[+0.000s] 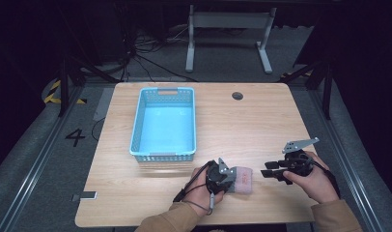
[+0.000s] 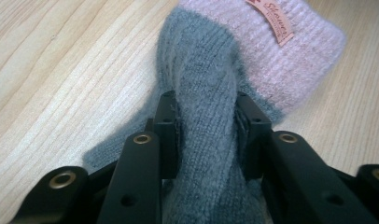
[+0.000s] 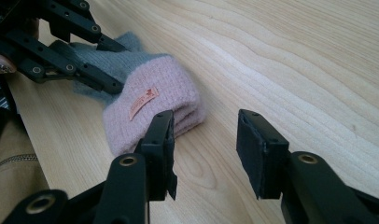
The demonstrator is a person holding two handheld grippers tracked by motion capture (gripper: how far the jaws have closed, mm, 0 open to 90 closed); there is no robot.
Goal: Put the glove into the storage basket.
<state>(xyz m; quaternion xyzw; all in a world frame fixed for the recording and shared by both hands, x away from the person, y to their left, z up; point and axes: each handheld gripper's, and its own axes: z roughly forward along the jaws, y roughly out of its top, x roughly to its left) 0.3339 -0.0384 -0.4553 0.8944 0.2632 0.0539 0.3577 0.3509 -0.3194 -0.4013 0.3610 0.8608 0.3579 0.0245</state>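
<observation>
A grey knitted sock point(image 2: 206, 116) with a pink cuff point(image 2: 290, 51) lies on the counter point(image 1: 261, 121) near its front edge, right of centre. The grey part is pinched between the fingers point(image 2: 171, 126) of the left gripper point(image 1: 222, 175), presumably so that it can be lifted. The right gripper point(image 3: 204, 140) is held just right of the cuff, its fingers spread with nothing between them, seemingly ready to take that end. A blue basket point(image 1: 164, 123) stands empty farther back on the left, perhaps the sock's destination, though this cannot be confirmed.
</observation>
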